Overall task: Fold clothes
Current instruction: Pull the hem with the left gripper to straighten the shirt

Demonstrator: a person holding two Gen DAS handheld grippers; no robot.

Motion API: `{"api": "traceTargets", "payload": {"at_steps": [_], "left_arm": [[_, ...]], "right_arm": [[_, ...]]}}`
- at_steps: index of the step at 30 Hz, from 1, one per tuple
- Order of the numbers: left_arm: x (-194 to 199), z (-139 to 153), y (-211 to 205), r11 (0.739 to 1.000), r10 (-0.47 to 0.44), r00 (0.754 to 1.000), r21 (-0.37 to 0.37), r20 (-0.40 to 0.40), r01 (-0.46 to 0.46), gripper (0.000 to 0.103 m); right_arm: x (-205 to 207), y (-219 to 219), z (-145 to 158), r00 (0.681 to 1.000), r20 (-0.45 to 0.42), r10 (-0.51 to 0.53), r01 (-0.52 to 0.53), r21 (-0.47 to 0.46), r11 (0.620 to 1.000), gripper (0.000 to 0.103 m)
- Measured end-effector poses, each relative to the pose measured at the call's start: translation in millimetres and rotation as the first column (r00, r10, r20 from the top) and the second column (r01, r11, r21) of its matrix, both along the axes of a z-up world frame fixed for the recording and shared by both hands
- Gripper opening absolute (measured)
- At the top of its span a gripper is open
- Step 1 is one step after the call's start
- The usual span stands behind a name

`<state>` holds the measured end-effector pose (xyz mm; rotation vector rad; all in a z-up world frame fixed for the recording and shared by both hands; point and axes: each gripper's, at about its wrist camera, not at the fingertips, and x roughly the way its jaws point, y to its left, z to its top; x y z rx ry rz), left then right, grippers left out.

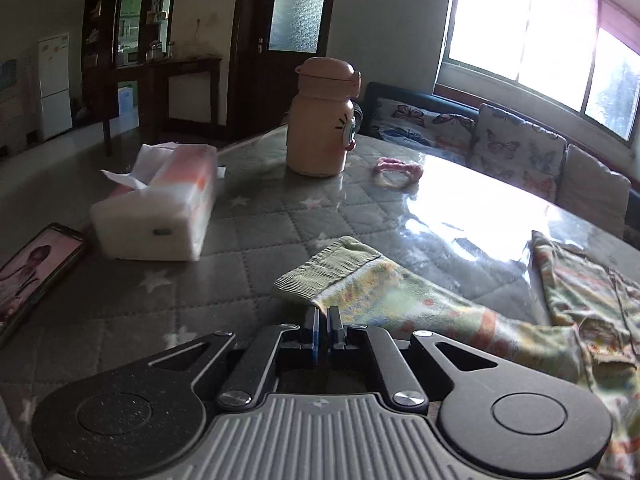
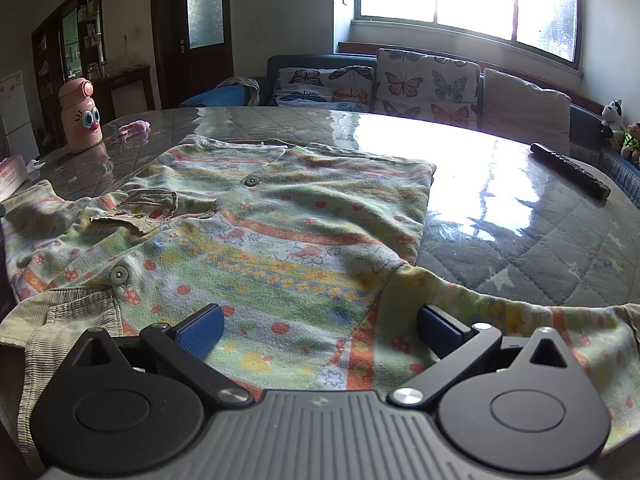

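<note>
Left wrist view: the left gripper (image 1: 323,322) has its jaws clenched at the edge of the sleeve (image 1: 384,292), just behind the ribbed cuff (image 1: 324,270); the pads sit so close that any cloth between them must be thin, and I cannot tell for sure whether a fold of sleeve is pinched. The sleeve lies stretched out across the worktop (image 1: 256,240), away from the body of the garment (image 1: 584,292); so this sleeve is, by my reading, not yet folded in. A tissue pack (image 1: 160,212), a bottle (image 1: 320,120) and a phone (image 1: 32,272) stand clear of the cloth.

Right wrist view: the right gripper (image 2: 320,326) hangs over the garment (image 2: 280,220) with its jaws released and wide, holding nothing; the garment lies spread flat, buttoned front up, its far edge apparently turned under; the near sleeve (image 2: 520,320) trails off to the right, unfolded. Most of the folding looks still ahead: both sleeves, then the body.
</note>
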<state>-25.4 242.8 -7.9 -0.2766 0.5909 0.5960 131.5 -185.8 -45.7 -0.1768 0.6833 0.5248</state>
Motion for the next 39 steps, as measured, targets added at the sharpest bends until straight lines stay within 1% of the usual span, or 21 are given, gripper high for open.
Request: {"api": "traceTargets", "payload": {"at_steps": [2, 3, 4, 6, 7, 8, 10, 11, 12, 14, 19, 21, 23, 25, 26, 28, 30, 31, 35, 39], "left_arm": [[-2.5, -1.9, -1.4, 0.999, 0.002, 0.999, 0.052, -0.048, 0.001, 0.004], [-1.8, -5.0, 2.8, 0.998, 0.023, 0.997, 0.064, -0.072, -0.018, 0.006], [-2.4, -6.3, 8.7, 0.998, 0.034, 0.997, 0.049, -0.076, -0.03, 0.008], [-4.4, -2.8, 18.3, 0.998, 0.061, 0.996, 0.006, -0.063, -0.06, 0.009], [-4.1, 0.2, 20.3, 0.997, 0.074, 0.996, 0.005, -0.054, -0.074, 0.01], [-4.9, 4.1, 19.5, 0.998, 0.067, 0.997, 0.004, -0.039, -0.067, 0.01], [-3.9, 10.4, 15.4, 1.0, 0.031, 0.999, 0.0, -0.009, -0.031, 0.012], [-1.3, 12.4, 10.9, 1.0, 0.001, 1.0, 0.001, 0.002, -0.001, 0.016], [1.6, 14.3, 6.5, 1.0, -0.03, 1.0, 0.003, 0.011, 0.03, 0.023], [12.2, 14.5, -1.7, 0.996, -0.088, 0.996, 0.008, 0.008, 0.088, 0.028], [43.3, 1.1, -4.8, 0.986, -0.167, 0.984, 0.012, -0.054, 0.168, 0.028], [52.6, -3.7, -4.6, 0.983, -0.176, 0.981, 0.043, -0.082, 0.18, 0.028], [60.7, -5.2, -3.8, 0.977, -0.185, 0.976, 0.09, -0.113, 0.195, 0.029], [70.2, -7.7, -1.3, 0.969, -0.175, 0.973, 0.15, -0.151, 0.197, 0.029], [74.4, -8.8, 1.7, 0.967, -0.153, 0.974, 0.176, -0.168, 0.183, 0.03], [78.8, -8.5, 11.0, 0.969, -0.148, 0.975, 0.171, -0.168, 0.176, 0.03], [79.3, -9.2, 17.8, 0.97, -0.142, 0.976, 0.176, -0.167, 0.171, 0.035], [78.7, -10.4, 18.0, 0.966, -0.142, 0.975, 0.191, -0.169, 0.174, 0.036], [76.4, -12.0, 12.6, 0.956, -0.093, 0.976, 0.256, -0.195, 0.142, 0.036], [77.8, -10.4, 11.3, 0.955, -0.073, 0.975, 0.267, -0.209, 0.129, 0.036]], "right_arm": [[0.0, -0.1, 0.1, 1.0, 0.0, 0.0, 0.0, 0.0, 1.0, 0.103], [0.0, -0.1, 0.1, 1.0, 0.0, 0.0, 0.0, 0.0, 1.0, 0.103], [0.1, -0.1, 0.0, 1.0, 0.0, 0.0, 0.0, 0.0, 1.0, 0.103], [0.2, -0.4, 0.1, 1.0, 0.0, 0.001, -0.001, 0.0, 1.0, 0.103], [0.2, -0.5, 0.2, 1.0, 0.0, 0.001, -0.001, 0.0, 1.0, 0.103], [0.2, -0.5, 0.2, 1.0, 0.0, 0.001, -0.001, 0.0, 1.0, 0.103], [0.1, -0.5, 0.3, 1.0, -0.001, 0.0, 0.0, 0.0, 1.0, 0.103], [0.1, -0.4, 0.3, 1.0, 0.0, 0.001, -0.001, 0.0, 1.0, 0.103], [0.1, -0.4, 0.3, 1.0, 0.0, 0.001, -0.001, 0.0, 1.0, 0.103], [0.1, -0.4, 0.4, 1.0, -0.001, 0.001, -0.001, 0.0, 1.0, 0.103], [0.0, -0.3, 0.4, 1.0, -0.001, 0.001, -0.001, 0.0, 1.0, 0.103], [-0.1, -0.5, 0.4, 1.0, -0.001, 0.001, -0.001, 0.0, 1.0, 0.103], [-0.2, -0.5, 0.4, 1.0, -0.001, 0.001, -0.001, 0.0, 1.0, 0.103], [-0.2, -0.4, 0.4, 1.0, -0.001, 0.001, -0.001, 0.0, 1.0, 0.103], [-0.2, -0.4, 0.4, 1.0, -0.001, 0.001, -0.001, 0.0, 1.0, 0.103], [-0.2, -0.4, 0.5, 1.0, -0.001, 0.001, -0.001, 0.0, 1.0, 0.103], [-0.2, -0.5, 0.5, 1.0, -0.001, 0.001, -0.001, 0.0, 1.0, 0.103], [-0.2, -0.5, 0.6, 1.0, -0.001, 0.001, -0.001, 0.0, 1.0, 0.103], [-0.4, -0.2, 0.7, 1.0, -0.001, 0.0, 0.0, 0.0, 1.0, 0.103], [-0.4, 0.1, 0.6, 1.0, 0.0, 0.0, 0.0, 0.0, 1.0, 0.103]]}}
